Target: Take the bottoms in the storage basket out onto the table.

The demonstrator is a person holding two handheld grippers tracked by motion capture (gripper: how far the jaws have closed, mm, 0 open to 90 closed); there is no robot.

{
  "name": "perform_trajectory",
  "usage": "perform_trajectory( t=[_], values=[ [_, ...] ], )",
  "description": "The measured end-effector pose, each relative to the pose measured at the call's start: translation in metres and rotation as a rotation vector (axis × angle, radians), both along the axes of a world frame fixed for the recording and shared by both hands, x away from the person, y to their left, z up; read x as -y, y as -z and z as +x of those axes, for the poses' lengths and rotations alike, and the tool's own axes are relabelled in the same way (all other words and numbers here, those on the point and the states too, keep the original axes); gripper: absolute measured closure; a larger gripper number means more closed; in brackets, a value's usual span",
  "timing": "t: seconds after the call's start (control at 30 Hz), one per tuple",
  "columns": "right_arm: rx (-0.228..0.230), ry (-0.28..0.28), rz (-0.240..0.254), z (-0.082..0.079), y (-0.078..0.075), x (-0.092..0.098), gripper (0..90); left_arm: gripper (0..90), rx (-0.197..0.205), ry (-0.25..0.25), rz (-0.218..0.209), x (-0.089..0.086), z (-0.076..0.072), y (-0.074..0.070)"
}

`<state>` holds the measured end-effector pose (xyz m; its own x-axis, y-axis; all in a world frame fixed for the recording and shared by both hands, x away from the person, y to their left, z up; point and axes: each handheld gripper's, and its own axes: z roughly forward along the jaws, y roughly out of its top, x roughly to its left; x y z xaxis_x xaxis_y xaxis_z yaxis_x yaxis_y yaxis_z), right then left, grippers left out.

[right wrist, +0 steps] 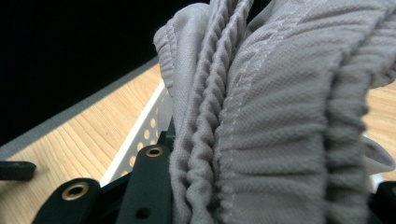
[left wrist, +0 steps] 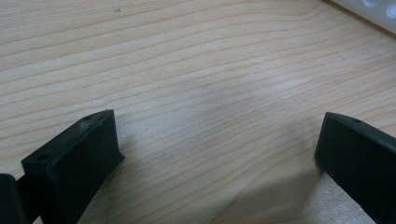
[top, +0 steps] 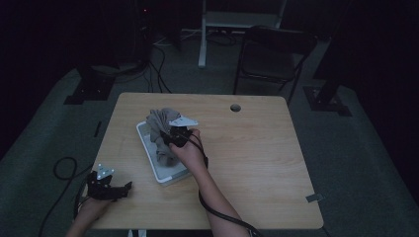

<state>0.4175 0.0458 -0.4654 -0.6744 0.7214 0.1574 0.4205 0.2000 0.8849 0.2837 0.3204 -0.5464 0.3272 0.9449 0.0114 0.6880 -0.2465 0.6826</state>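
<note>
Grey knit cloth, soft, light and limp by the look of its gathered elastic band, is heaped in the white perforated tray at about ten o'clock from the table's centre. The right gripper is clenched on that thick band, probably the surest hold. The left gripper rests released at seven o'clock, jaws spread over bare wood.

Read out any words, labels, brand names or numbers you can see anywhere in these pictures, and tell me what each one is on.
None: no readable text anywhere.
The grey cloth, white tray and wooden table carry no print.
Both grippers, left gripper and right gripper, show no markings.
The dark background is too dim to tell.
</note>
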Motion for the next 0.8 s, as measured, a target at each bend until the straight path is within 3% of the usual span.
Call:
perform_trajectory(
  t=[0.8],
  values=[
    [0.093, -0.024, 0.074, -0.009, -0.056, 0.011, 65.5, 0.4, 0.003, 0.0, 0.002, 0.0, 0.0, 0.0]
  ],
)
